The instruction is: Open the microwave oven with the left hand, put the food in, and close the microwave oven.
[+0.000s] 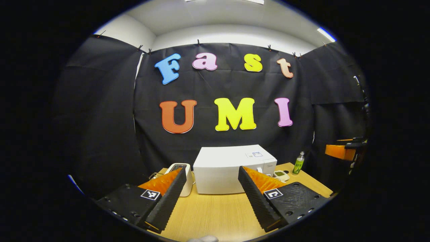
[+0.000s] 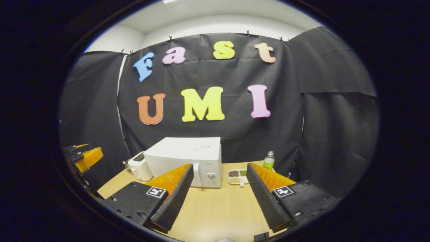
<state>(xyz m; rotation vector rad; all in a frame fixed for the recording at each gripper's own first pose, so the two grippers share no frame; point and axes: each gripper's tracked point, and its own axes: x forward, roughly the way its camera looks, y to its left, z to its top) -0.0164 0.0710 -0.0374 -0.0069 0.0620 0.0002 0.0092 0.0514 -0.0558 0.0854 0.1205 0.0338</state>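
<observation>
The white microwave (image 1: 221, 168) stands at the back of the wooden table (image 1: 215, 211), its door closed. In the right gripper view the microwave (image 2: 188, 156) shows its front handle and knob. To its right lies a small white food tray (image 2: 237, 176) with several compartments, also seen as the tray (image 1: 281, 174) in the left gripper view. My left gripper (image 1: 212, 171) is open and empty, held short of the microwave. My right gripper (image 2: 220, 167) is open and empty too, back from the tray. The other gripper shows far off at each view's edge, the right gripper (image 1: 342, 151) and the left gripper (image 2: 84, 156).
A white toaster (image 1: 183, 176) sits left of the microwave, also seen as the toaster (image 2: 139, 166) in the right gripper view. A green-labelled bottle (image 2: 268, 160) stands at the back right, behind the tray. Black cloth walls close in the table on three sides.
</observation>
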